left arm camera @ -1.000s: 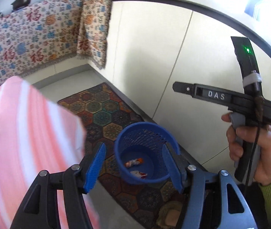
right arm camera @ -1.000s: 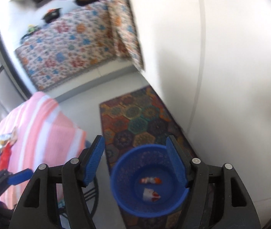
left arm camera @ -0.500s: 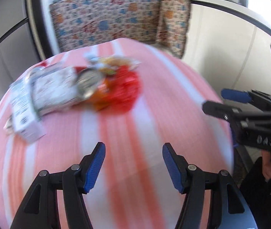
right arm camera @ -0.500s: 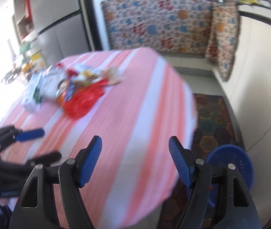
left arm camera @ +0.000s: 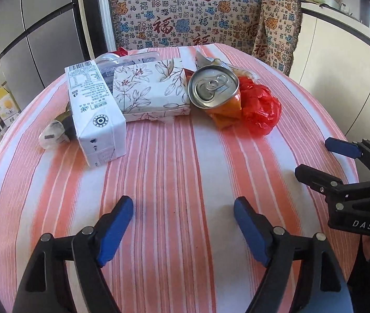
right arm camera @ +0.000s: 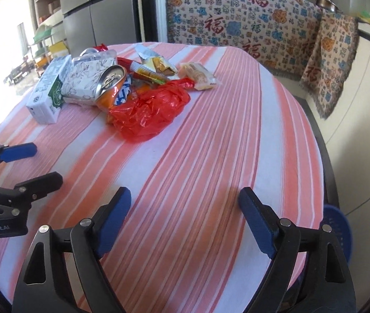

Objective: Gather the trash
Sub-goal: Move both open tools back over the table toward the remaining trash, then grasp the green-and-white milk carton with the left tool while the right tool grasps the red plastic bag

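A pile of trash lies on the far part of the striped table point(left arm camera: 185, 172): a white milk carton point(left arm camera: 93, 112), a floral box point(left arm camera: 151, 88), a crushed orange can point(left arm camera: 216, 91), a red plastic bag point(left arm camera: 260, 109) and a crumpled white wad point(left arm camera: 53, 134). The right wrist view shows the same can point(right arm camera: 112, 86), red bag point(right arm camera: 148, 112), carton point(right arm camera: 49, 91) and snack wrappers point(right arm camera: 198, 75). My left gripper point(left arm camera: 183, 224) is open and empty over the near table. My right gripper point(right arm camera: 185, 219) is open and empty, to the right of the left one.
A blue trash basket point(right arm camera: 339, 234) stands on the floor past the table's right edge. A patterned cloth point(left arm camera: 185, 18) covers the counter behind the table. A grey fridge point(left arm camera: 33, 36) stands at the back left. White cabinets point(left arm camera: 336, 60) run along the right.
Both grippers have swung from over the blue basket on the floor to above the table, now facing the trash pile. Both stay open and empty.
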Tool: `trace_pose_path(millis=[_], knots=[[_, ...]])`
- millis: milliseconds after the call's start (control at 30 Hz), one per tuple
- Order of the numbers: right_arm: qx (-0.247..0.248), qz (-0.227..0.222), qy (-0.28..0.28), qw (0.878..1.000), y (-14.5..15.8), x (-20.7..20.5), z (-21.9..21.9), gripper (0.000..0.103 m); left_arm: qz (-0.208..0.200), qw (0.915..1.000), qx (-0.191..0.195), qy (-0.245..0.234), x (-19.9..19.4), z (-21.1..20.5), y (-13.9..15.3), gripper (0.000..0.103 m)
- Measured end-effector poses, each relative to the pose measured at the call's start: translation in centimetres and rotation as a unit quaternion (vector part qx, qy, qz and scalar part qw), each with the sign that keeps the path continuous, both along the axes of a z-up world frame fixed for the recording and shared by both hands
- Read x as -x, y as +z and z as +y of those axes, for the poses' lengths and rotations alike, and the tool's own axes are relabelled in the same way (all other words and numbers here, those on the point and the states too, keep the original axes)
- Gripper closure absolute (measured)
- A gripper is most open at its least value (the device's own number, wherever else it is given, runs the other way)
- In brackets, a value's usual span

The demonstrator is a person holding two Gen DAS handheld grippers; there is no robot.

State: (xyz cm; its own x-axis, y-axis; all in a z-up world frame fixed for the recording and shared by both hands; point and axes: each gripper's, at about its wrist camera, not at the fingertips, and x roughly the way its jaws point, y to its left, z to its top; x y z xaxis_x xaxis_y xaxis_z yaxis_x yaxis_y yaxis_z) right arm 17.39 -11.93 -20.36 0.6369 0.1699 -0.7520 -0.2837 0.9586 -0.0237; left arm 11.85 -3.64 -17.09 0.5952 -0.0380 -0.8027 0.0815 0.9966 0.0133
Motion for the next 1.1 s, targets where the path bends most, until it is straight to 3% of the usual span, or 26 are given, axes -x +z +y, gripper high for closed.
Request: trace_pose_path(millis=[100,367,500,667,833,867,933,967,1100], knots=[[0.002,-0.005,-0.002,1.000,-0.1,0.1,0.2,0.011,0.007,0.9999,-0.003,0.013,-0.1,0.3,-0.3,0.009],[0.001,-0.007,-0.002,1.000,-0.1,0.2,0.2,0.010,0.004,0.9999,-0.003,0.012,0.4,0.3,-0.2,0.009],[0.000,-0.007,-0.001,1.000,-0.1,0.3,0.1,0.009,-0.038,0.9988,0.014,0.029,0.9,1.9,1.4,0.009],[0.000,-0.005,0.000,1.000,-0.1,0.3,0.2,0.008,-0.080,0.9955,-0.013,0.050,-1.9,4.1,4.2,0.009],[0.000,-0.006,-0.001,1.000,-0.2,0.3,0.2,0.008,-0.066,0.9933,-0.052,0.078,-4.8,5.4,3.1,0.009],[0.000,-0.007,-0.001,1.000,-0.2,0.3,0.2,0.008,-0.065,0.9929,-0.059,0.080,-4.9,5.5,2.8,0.014],[-0.001,-0.007,-0.001,1.000,-0.2,0.4,0.2,0.008,-0.058,0.9927,-0.070,0.079,-5.2,5.6,2.2,0.032],[-0.001,-0.007,-0.001,1.000,-0.2,0.4,0.2,0.008,-0.054,0.9932,-0.068,0.078,-5.3,5.8,2.0,0.047],[-0.001,-0.007,-0.002,1.000,-0.2,0.4,0.2,0.008,-0.060,0.9931,-0.055,0.084,-4.7,6.6,2.0,0.060]])
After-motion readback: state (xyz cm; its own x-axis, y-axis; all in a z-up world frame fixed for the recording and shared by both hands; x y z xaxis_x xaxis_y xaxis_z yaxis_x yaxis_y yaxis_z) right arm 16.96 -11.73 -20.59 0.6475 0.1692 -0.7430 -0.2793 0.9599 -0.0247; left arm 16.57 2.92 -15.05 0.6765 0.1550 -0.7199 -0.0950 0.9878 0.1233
